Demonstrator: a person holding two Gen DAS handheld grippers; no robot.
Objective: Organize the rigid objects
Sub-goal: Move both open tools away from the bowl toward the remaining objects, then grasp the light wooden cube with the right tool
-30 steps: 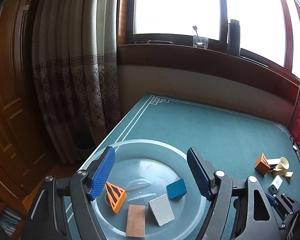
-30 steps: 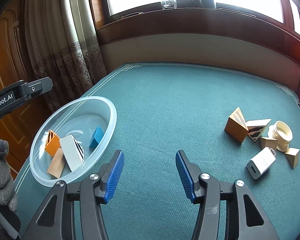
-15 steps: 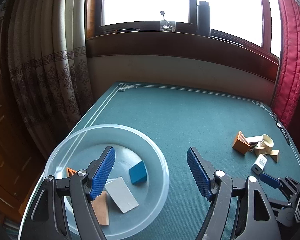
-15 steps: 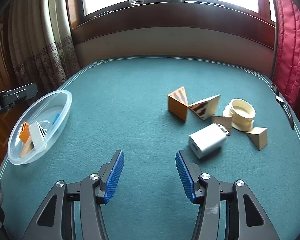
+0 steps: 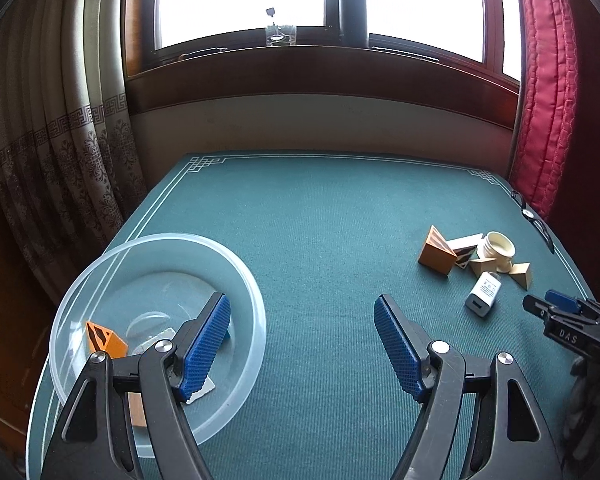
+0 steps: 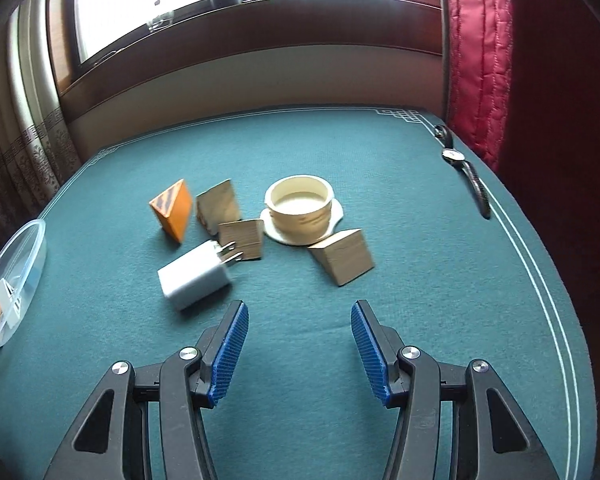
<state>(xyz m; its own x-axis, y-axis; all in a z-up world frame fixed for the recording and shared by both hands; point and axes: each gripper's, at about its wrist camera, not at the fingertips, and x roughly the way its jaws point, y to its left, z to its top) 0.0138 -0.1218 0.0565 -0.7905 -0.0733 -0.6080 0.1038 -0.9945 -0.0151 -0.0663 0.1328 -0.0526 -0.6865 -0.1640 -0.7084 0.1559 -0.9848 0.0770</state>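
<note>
Left wrist: left gripper (image 5: 302,344) is held spread and empty beside the clear bowl (image 5: 244,276); loose pieces are seen well off to its right | Right wrist: right gripper (image 6: 296,350) is spread, empty, nearer; white charger (image 6: 194,280) lies just ahead-left, long axis diagonal, prongs pointing away toward a wooden wedge (image 6: 242,238) on the surface (image 6: 440,280).

Clear glossy plastic bowl (image 5: 242,292), matt woven green table cloth (image 6: 340,152), wooden wedge (image 6: 346,258), smooth white plastic charger (image 6: 194,280).

Green felt desk (image 5: 324,240) fills the centre; patterned beige curtain (image 5: 60,152) at left; red curtain (image 5: 544,92) at upper right; wristwatch (image 6: 462,168) on the desk's right edge.
</note>
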